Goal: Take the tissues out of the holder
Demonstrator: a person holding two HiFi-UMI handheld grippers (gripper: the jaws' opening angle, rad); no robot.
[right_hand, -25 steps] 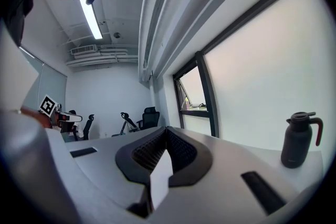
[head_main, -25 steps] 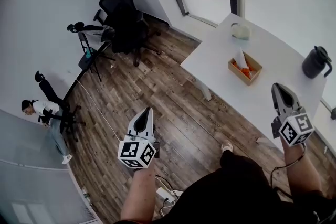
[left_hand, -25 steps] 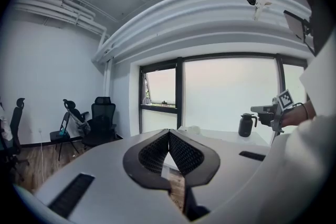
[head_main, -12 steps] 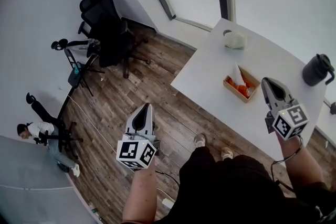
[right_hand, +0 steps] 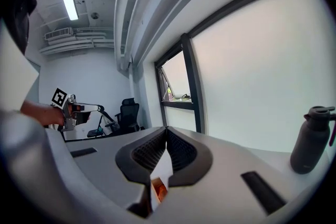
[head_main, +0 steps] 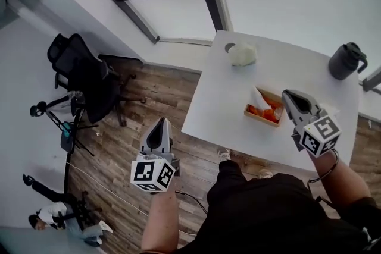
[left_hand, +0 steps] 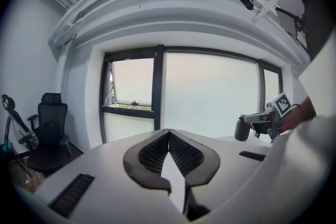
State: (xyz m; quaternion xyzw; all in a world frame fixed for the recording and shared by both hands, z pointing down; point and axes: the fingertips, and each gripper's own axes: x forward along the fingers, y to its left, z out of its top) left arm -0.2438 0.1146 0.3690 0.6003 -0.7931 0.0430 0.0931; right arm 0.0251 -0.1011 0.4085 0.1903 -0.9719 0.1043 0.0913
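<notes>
Nearest, the left tool (head_main: pixel 161 123) hangs over the wooden floor (head_main: pixel 137 105), jaws pressed together on nothing. The right tool (head_main: pixel 288 96) — jaws likewise closed and empty — hovers above the white surface (head_main: pixel 217 98), just beside the wooden holder (head_main: pixel 252 113). A white tissue (head_main: pixel 257 97) stands up from the holder — soft, light and easily torn. I judge it is best pinched at its peak, though the light holder may lift with it.

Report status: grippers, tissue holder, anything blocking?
Left gripper shut, empty, over floor. Right gripper shut, empty, near tissue holder. Tissue sticking up in holder. Nothing blocking.
</notes>
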